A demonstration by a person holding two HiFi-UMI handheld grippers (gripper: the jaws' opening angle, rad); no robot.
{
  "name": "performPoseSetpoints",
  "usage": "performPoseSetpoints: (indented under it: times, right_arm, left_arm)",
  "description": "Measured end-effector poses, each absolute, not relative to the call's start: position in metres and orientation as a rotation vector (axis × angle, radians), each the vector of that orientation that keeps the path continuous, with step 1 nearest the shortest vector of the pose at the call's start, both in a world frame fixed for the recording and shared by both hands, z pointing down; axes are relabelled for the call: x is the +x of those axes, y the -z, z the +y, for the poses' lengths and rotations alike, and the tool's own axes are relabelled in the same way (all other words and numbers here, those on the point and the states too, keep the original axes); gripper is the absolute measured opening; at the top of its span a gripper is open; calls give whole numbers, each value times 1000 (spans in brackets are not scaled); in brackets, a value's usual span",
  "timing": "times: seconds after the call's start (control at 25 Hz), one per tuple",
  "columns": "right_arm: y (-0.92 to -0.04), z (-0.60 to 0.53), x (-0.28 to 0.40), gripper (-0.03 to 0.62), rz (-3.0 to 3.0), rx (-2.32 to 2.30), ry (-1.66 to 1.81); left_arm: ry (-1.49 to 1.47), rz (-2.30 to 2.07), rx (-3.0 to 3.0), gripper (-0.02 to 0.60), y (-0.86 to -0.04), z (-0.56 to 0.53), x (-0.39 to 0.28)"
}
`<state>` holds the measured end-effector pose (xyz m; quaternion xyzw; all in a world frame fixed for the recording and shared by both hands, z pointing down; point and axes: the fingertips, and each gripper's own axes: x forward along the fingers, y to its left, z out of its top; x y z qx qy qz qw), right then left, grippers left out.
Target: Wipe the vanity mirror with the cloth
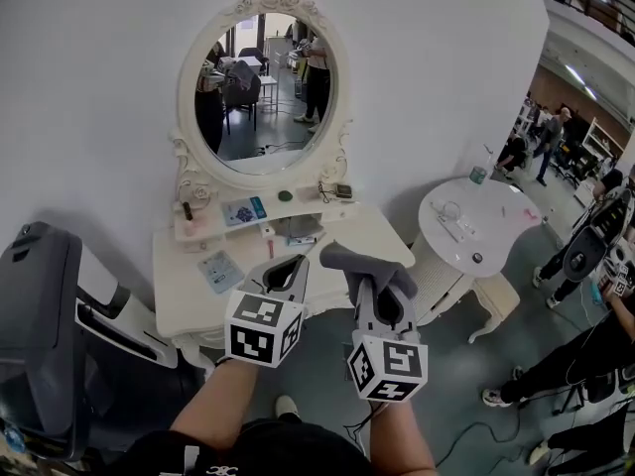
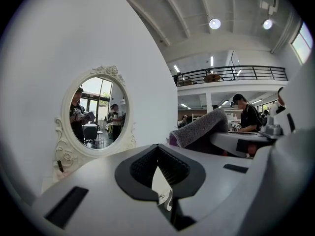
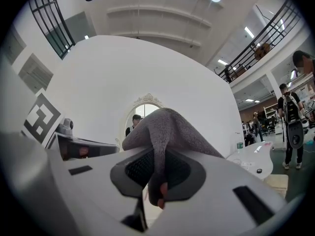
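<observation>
The right tool [image 1: 381, 286] pinches the grey cloth [image 1: 365, 261] over the worktop's [image 1: 189, 296] front edge; the left tool [image 1: 287, 266] is closed, empty. The mirror [image 1: 266, 92] stands at the back edge, so I'd reach in and press the cloth flat.

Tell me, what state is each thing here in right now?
Oval white-framed vanity mirror: upright, untouched.
Grey fuzzy cloth: clamped in the right gripper, off the mirror.
Right gripper: shut on the cloth.
Left gripper: shut, empty.
</observation>
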<state>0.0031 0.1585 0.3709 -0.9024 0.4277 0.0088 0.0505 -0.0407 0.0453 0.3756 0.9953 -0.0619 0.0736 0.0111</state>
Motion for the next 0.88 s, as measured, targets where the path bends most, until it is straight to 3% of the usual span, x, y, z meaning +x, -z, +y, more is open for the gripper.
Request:
performPoseSetpoints:
  times: [0.88]
  right_arm:
    - [-379, 26, 114, 35, 1419, -2744, 14]
  left_arm:
    - [-262, -257, 3044, 6, -390, -81, 67]
